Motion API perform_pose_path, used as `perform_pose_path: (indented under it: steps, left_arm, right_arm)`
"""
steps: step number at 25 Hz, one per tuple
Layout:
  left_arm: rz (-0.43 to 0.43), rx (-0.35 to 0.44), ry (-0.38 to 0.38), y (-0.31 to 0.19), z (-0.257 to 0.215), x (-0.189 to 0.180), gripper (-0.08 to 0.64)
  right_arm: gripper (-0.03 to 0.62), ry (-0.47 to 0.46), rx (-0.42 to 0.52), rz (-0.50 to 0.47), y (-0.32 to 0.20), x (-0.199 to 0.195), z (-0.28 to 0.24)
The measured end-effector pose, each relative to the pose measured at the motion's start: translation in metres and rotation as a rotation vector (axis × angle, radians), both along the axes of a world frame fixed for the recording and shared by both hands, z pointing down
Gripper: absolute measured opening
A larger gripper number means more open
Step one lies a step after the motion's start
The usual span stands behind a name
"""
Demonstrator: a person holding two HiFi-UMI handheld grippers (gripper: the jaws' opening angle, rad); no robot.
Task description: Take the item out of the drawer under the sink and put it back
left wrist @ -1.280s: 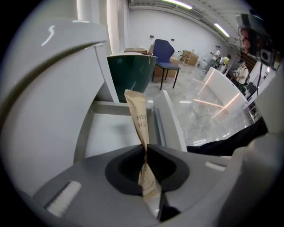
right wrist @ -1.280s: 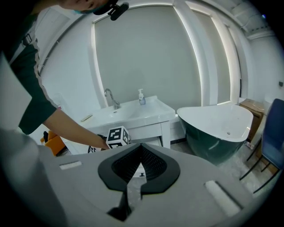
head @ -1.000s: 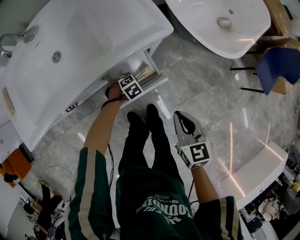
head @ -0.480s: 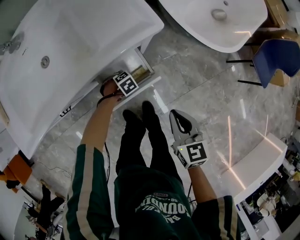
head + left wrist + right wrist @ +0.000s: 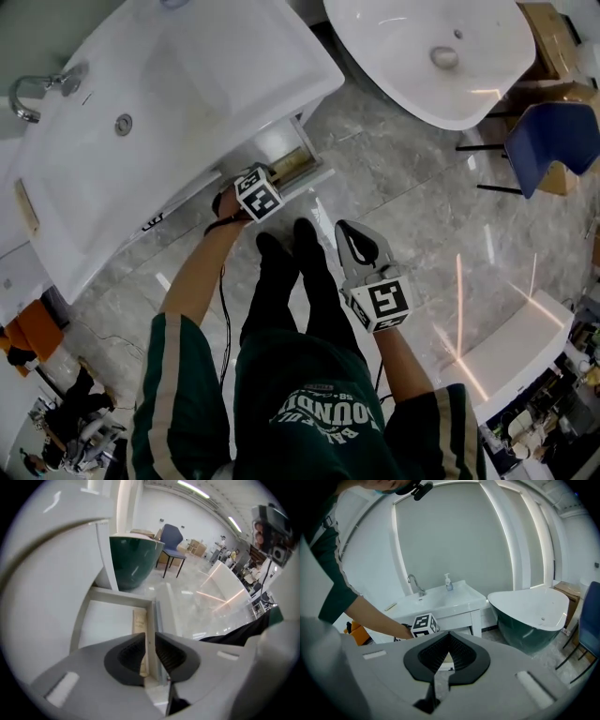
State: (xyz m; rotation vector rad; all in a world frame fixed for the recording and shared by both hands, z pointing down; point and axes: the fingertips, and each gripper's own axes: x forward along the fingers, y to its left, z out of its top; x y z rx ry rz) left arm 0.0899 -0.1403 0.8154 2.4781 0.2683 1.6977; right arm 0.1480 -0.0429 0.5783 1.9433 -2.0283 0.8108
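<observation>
The white drawer (image 5: 314, 167) under the sink (image 5: 187, 84) stands pulled out. A flat beige item (image 5: 293, 161) lies inside along its front wall. My left gripper (image 5: 255, 190) is at that front wall. In the left gripper view its jaws (image 5: 151, 634) are pinched shut on the thin white drawer front (image 5: 152, 613), with the beige item (image 5: 139, 620) just left of it on the drawer floor (image 5: 110, 620). My right gripper (image 5: 350, 231) hangs apart over the floor by the person's legs. Its jaws are shut and empty (image 5: 449, 633).
A white bathtub with a green outside (image 5: 441, 56) stands to the right of the sink, also in the left gripper view (image 5: 133, 559). A blue chair (image 5: 562, 131) stands beyond it. A tap (image 5: 28, 89) and a soap bottle (image 5: 448, 581) are on the sink. The person's feet (image 5: 286, 239) are just before the drawer.
The head view has swung slightly. My left gripper stays at the drawer front and the right gripper stays hanging by the legs.
</observation>
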Motion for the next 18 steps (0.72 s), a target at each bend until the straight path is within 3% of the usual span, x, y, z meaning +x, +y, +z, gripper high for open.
perform_pose_path:
  steps: [9,18]
  left_arm:
    - [-0.25,0.038,0.183,0.019,-0.153,-0.066,0.051]
    - [-0.647,0.226,0.447,-0.036,-0.307,-0.157,0.049]
  right_arm:
    - [0.002,0.007,0.09,-0.132,-0.036,-0.042,-0.07]
    - [0.002,0.034,0.263,-0.326,-0.1,-0.107,-0.168]
